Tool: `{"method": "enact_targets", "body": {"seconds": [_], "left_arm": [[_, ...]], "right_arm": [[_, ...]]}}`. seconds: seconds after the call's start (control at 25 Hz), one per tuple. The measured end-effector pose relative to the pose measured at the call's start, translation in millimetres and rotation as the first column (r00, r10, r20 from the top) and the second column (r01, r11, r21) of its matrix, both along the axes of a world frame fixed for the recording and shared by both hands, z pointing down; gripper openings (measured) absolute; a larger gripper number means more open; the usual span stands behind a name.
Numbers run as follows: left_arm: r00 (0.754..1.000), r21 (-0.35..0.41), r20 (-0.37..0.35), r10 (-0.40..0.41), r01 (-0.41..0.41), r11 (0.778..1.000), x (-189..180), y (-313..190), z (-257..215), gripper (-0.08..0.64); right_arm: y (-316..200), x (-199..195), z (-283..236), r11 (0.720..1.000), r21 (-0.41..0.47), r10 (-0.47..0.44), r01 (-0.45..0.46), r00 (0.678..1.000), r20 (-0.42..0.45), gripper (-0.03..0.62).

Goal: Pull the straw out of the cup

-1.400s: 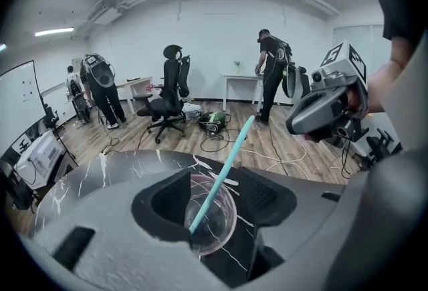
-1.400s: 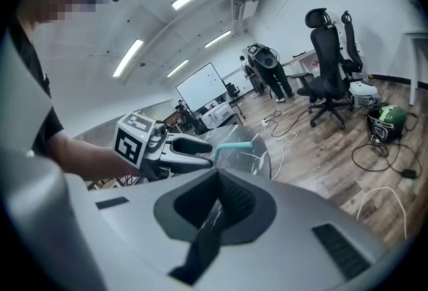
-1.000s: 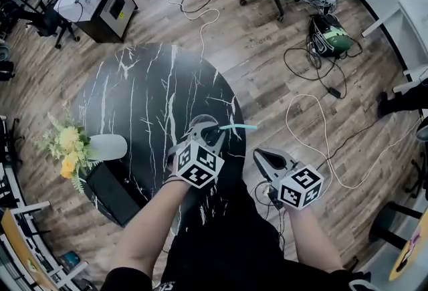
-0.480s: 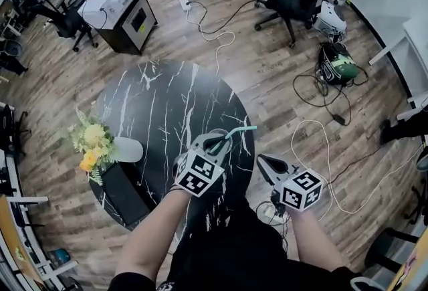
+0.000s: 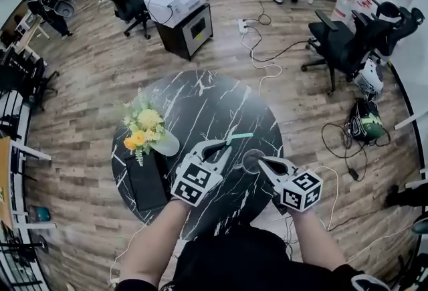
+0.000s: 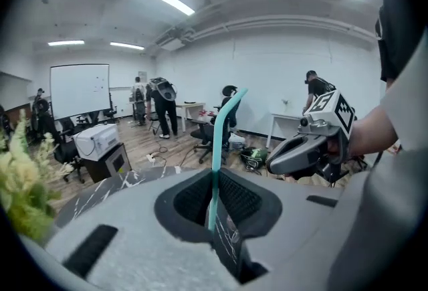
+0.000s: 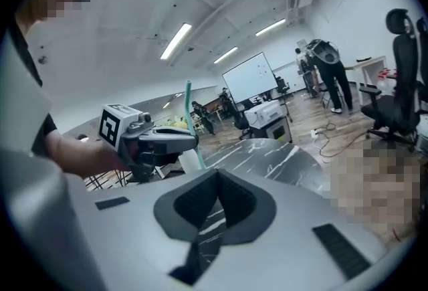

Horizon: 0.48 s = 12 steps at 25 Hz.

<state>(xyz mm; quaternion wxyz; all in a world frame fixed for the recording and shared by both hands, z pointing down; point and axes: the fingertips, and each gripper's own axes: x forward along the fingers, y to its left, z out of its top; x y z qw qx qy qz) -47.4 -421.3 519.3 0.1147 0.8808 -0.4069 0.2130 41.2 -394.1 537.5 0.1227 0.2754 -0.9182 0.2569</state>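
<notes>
The teal straw is hanging clear of the clear cup. The left gripper is clamping its lower end and angling it toward two o'clock. The cup is sitting on the marble surface at five o'clock. The right gripper, closed and empty, is hovering beside it, probably to steady it.

Teal bent straw, clamped upright in left gripper, right gripper alongside at right

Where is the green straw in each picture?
Head view: straw sticks sideways just right of centre, over the table.
Left gripper view: straw stands upright at centre; table lower left.
Right gripper view: straw stands left of centre; table centre right.
Shared landmark: the black marble table.
</notes>
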Motion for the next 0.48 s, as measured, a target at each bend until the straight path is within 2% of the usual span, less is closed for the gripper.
{"method": "enact_targets", "body": {"seconds": [0.08,0.24,0.48], "left_arm": [[0.997,0.016,-0.016,-0.076,0.076,0.997,-26.7,1.6,-12.1,0.040],[0.977,0.034,-0.049,-0.208,0.209,0.977,-71.8,12.4,-27.4,0.040],[0.930,0.073,-0.105,-0.352,0.360,0.930,-130.5,44.7,-59.3,0.040]], "right_arm": [[-3.5,-24.7,-7.2,0.998,0.012,-0.066,0.066,0.998,0.000,0.006],[-6.2,-61.2,-20.1,0.984,0.048,-0.174,0.174,0.985,-0.002,0.006],[-5.1,-94.9,-50.9,0.966,0.117,-0.234,0.230,0.972,0.019,0.006]]}}
